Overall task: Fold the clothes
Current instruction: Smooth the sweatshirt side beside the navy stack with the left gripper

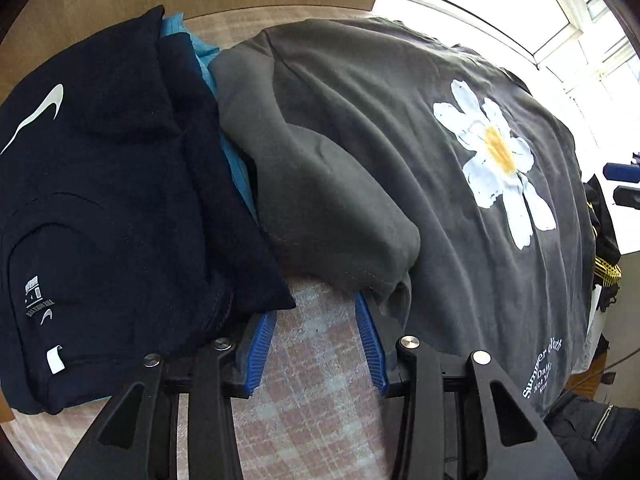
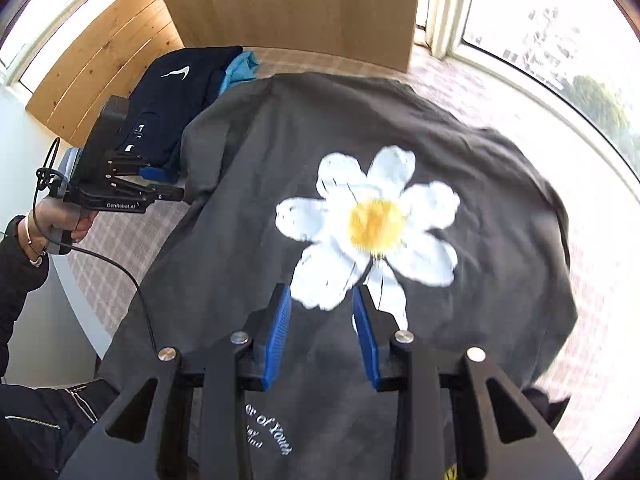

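Observation:
A dark grey T-shirt (image 1: 400, 128) with a white daisy print (image 2: 368, 224) lies spread across the table. Its sleeve (image 1: 332, 200) is folded in over the body. My left gripper (image 1: 316, 312) is open over bare tablecloth at the sleeve's hem, with nothing between its blue fingers (image 1: 260, 344). The right finger's tip sits under the hem's edge. In the right wrist view the left gripper (image 2: 168, 184) is at the shirt's left edge. My right gripper (image 2: 320, 296) hangs open above the shirt just below the daisy and holds nothing. It also shows small as the right gripper (image 1: 622, 184) at the far right.
A folded navy garment (image 1: 100, 200) with a white swoosh lies left of the shirt, over a light blue one (image 1: 236, 160). The table has a plaid cloth (image 1: 312, 400). A wooden panel (image 2: 288, 4) stands behind and windows (image 2: 560, 20) to the right. A person's hand (image 2: 60, 224) and cable (image 2: 120, 268) are at the left.

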Demonstrator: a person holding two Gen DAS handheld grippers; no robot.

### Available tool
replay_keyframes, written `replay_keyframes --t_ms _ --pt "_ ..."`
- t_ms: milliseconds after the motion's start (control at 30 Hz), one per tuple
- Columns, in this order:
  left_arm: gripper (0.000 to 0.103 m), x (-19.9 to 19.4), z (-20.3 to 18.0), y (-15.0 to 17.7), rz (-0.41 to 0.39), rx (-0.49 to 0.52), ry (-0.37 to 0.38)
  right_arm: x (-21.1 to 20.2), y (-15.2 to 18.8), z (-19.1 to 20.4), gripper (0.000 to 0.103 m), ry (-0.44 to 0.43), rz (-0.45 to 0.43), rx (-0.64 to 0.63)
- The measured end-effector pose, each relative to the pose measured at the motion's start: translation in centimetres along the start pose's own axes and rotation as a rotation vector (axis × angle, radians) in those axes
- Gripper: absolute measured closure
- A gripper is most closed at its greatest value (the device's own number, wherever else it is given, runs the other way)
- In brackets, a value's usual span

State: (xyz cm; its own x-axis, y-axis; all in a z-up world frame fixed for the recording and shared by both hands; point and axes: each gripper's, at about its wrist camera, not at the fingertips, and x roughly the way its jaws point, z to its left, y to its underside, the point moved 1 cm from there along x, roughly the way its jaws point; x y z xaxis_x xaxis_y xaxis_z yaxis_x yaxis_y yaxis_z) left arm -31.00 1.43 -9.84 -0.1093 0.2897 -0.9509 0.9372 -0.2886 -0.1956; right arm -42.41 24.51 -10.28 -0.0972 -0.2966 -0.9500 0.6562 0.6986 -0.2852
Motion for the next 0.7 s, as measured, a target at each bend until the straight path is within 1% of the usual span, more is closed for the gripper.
replay_keyframes --t_ms 33,100,167,233,267,400,500,533,567,600,700 --pt "0.06 0.1 0.1 -0.1 -0.004 -0.019 -0.002 0.8 -1.8 0.1 0.07 0.004 0.004 -0.042" --pt "0.059 0.1 0.0 -0.4 -0.016 -0.042 -0.011 2.9 -5.1 0.3 0.07 0.013 0.019 -0.123" --pt "0.062 0.0 0.0 -0.6 -0.031 -0.061 -0.017 5.2 -7.7 -0.2 0.07 0.021 0.045 -0.183" --pt "0.099 -0.4 0.1 -0.6 -0.055 -0.069 -0.018 7.4 -10.0 -0.2 0.07 -0.019 0.071 -0.234" --pt "0.103 -0.6 0.1 -0.6 -0.066 -0.072 -0.019 8.1 -11.2 -0.2 0.07 -0.038 0.075 -0.252" --pt "0.103 -1.9 0.1 -0.3 -0.094 -0.1 0.006 10.3 -16.4 -0.6 0.07 -0.116 0.074 -0.307" --pt "0.103 -2.3 -0.4 0.4 -0.085 -0.105 0.035 11.5 -19.1 0.0 0.07 -0.183 0.086 -0.314" --pt "0.103 -2.2 -0.5 0.7 -0.08 -0.118 0.057 11.9 -19.6 0.5 0.07 -0.205 0.095 -0.311" --pt "0.103 -2.2 -0.6 1.0 -0.078 -0.123 0.062 12.2 -19.7 1.1 0.07 -0.239 0.106 -0.308" --pt "0.102 -2.2 -0.9 1.1 -0.077 -0.121 0.056 12.5 -19.9 1.8 0.07 -0.272 0.117 -0.305" --pt "0.097 -2.4 -1.5 1.7 -0.072 -0.094 0.047 13.4 -19.7 4.0 0.069 -0.354 0.171 -0.281"
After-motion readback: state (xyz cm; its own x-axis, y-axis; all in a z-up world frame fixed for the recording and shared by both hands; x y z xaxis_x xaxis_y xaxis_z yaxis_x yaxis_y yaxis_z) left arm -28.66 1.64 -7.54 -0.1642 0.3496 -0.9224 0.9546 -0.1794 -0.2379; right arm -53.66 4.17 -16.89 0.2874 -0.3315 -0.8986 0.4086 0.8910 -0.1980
